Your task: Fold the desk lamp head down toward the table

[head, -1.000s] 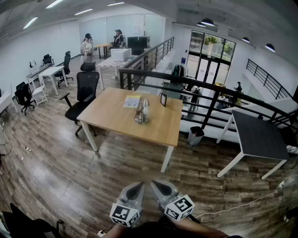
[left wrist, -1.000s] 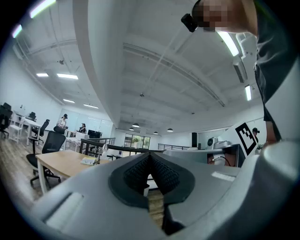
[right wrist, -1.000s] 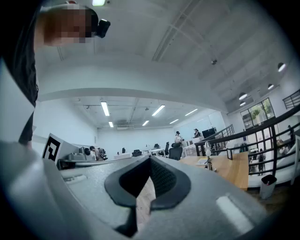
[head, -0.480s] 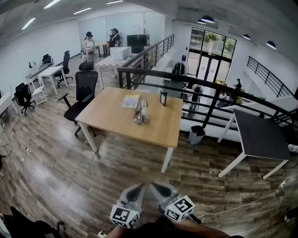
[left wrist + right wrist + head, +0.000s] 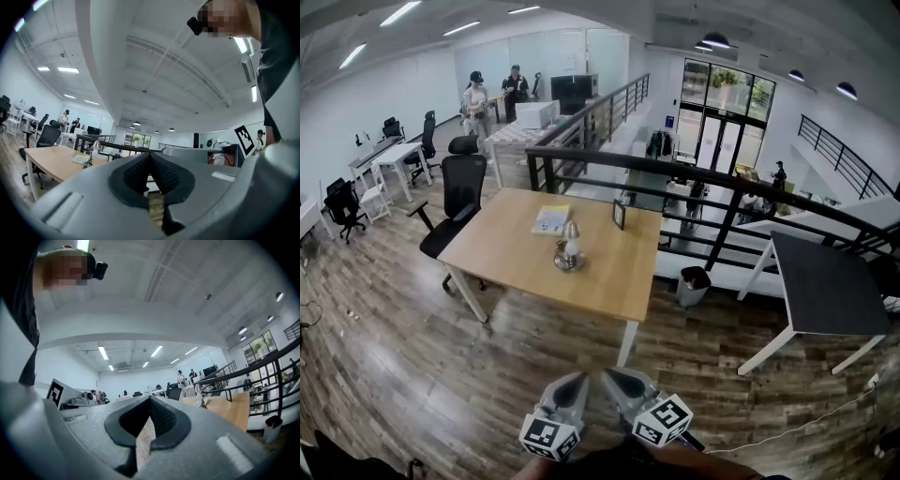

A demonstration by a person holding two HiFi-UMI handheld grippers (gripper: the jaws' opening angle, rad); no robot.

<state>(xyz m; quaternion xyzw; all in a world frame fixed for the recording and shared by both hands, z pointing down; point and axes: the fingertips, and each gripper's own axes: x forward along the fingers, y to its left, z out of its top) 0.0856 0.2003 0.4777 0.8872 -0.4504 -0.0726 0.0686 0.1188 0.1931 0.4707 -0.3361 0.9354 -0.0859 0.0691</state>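
A small silver desk lamp [image 5: 569, 246] stands upright near the middle of a light wooden table [image 5: 506, 253], a few steps ahead of me. Far off, the lamp [image 5: 95, 149] shows in the left gripper view, and the lamp [image 5: 201, 398] shows in the right gripper view. My left gripper [image 5: 573, 387] and right gripper [image 5: 619, 381] hang side by side at the bottom of the head view, over the wood floor, well short of the table. The jaws of the left gripper [image 5: 150, 157] and the right gripper [image 5: 150, 401] are shut with nothing between them.
On the table lie a booklet [image 5: 551, 219] and a small upright frame [image 5: 620, 214]. A black office chair [image 5: 459, 192] stands at its left end. A black railing [image 5: 722, 187] runs behind it, with a bin [image 5: 695, 281] below. A dark table [image 5: 820, 281] stands right.
The table and lamp have slid left and a little lower in the head view as I move across the floor. Both grippers keep their place in view, still shut.
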